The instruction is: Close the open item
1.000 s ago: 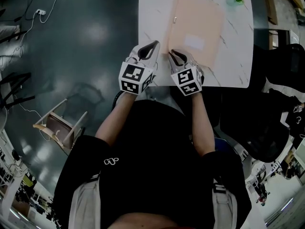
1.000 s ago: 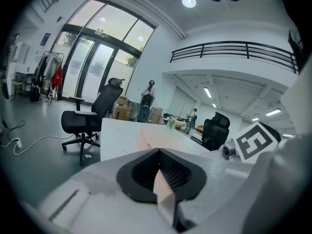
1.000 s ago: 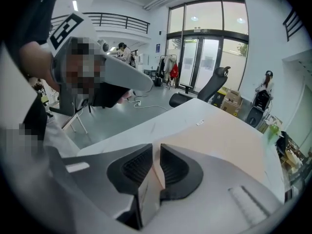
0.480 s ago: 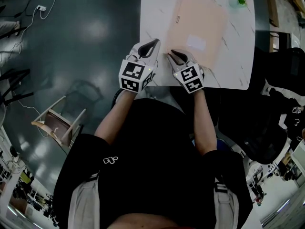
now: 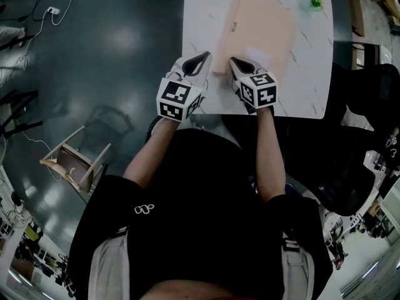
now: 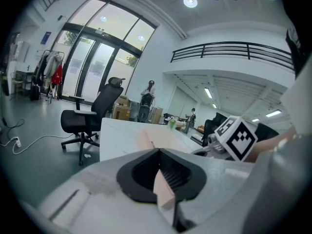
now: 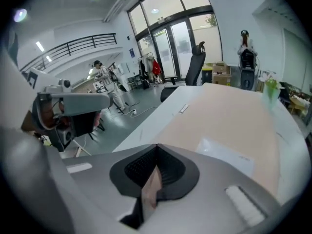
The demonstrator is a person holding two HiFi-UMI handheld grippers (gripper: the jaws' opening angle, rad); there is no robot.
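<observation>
Task item, pink folder [image 5: 262, 27], lies flat on white tabletop [image 5: 200, 5], near edge toward me. Left hand-held gripper [image 5: 200, 59] pinched together on thin pink edge at near-left corner, likely to anchor it. Right hand-held gripper [image 5: 241, 64]: jaws just closed, now clamped on sliver of pink at near edge, probably holding cover to press it shut. Cannot tell if cover fully closed.
</observation>
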